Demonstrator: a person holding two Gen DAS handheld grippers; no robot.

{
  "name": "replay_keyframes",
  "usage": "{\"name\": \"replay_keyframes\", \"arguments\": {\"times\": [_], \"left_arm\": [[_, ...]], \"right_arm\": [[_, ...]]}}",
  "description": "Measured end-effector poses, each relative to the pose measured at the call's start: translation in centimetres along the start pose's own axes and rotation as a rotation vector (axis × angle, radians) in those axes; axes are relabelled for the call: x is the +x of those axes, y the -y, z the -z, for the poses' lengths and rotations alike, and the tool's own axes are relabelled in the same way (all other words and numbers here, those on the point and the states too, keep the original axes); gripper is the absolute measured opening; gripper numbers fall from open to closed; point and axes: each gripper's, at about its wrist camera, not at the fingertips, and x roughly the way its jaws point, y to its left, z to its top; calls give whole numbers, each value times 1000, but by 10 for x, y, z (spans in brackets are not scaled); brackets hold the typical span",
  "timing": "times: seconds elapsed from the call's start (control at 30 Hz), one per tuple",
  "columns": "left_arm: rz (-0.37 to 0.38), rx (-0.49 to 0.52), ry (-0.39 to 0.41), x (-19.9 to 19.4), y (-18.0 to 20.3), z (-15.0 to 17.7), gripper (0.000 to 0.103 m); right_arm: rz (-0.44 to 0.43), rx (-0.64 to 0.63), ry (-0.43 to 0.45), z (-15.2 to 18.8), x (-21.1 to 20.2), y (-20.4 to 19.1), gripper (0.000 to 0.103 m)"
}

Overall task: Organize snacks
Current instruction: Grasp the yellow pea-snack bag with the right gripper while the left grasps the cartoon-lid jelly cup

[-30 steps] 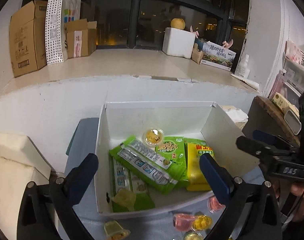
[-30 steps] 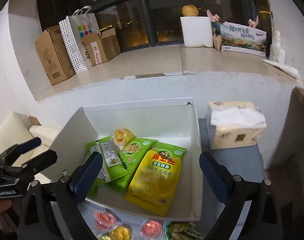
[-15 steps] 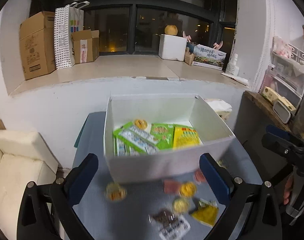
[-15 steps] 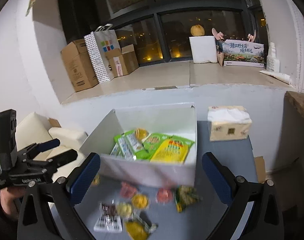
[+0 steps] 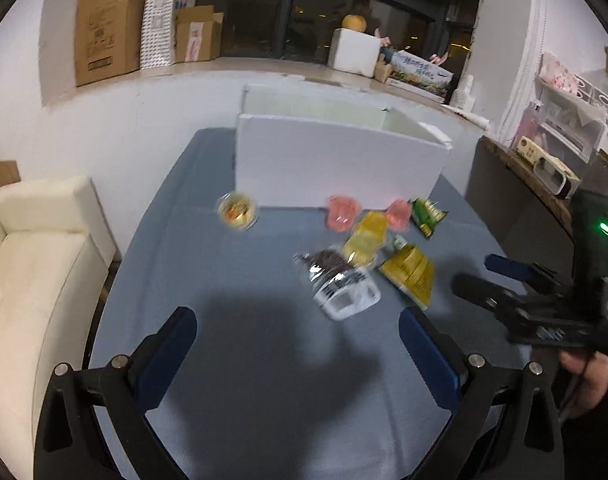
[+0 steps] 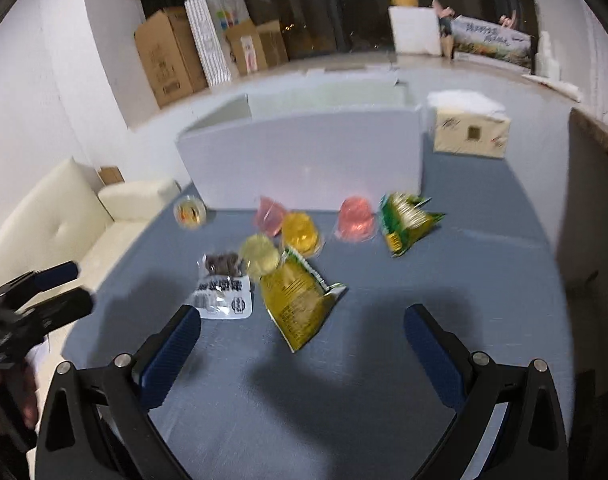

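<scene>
While both tools hover above the near end of the blue table (image 6: 444, 280), the left gripper (image 5: 296, 344) and right gripper (image 6: 300, 344) stand spread wide, nothing between the pads.

Nearest snacks: a yellow-green foil packet (image 6: 298, 300) and a clear-and-white pouch of dark pieces (image 6: 222, 284), lying flat, just beside each other. Judged light, crinkly, slippery; best pinched at a sealed edge or corner, not the puffed middle, which could crush the contents.

Beyond them: a pale yellow jelly cup (image 6: 260, 254), an orange-yellow cup (image 6: 300, 232), two pink cups (image 6: 354, 218), all close together; one fruit cup (image 6: 189, 212) sits apart to the left. Small, rigid, smooth; grip across the body below the rim. A green packet (image 6: 404, 216) lies rightmost.

Behind: white foam box (image 6: 304, 160), open-topped; its inside is hidden from here. Tissue box (image 6: 470, 130) stands to its right.

Room: cream sofa (image 6: 52, 220) left, window ledge with cardboard boxes (image 6: 168, 56), dark glass. Views motion-blurred.
</scene>
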Motion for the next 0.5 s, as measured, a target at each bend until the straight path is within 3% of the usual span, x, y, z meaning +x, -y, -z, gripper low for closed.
{"name": "replay_keyframes", "arguments": {"times": [0.1,0.2,0.23,0.27,0.5], "left_arm": [[-29,-11,-19,1,-9,10,103],[-24,-36,-27,0,-21,18,103],[-29,-45,-32,0,-24,21,103],[-30,-51,-37,1,-27,23,103],[-13,-85,-54,11,-39,25,103]], "right_arm": [[68,-9,-28,-5,25,-3,103],[81,-26,-60,-8,46,-4,100],[86,-29,-73,-9,52,-4,88],[92,-34,-89,-8,58,-5,66],[60,-48,-89,-6,59,-8,54]]}}
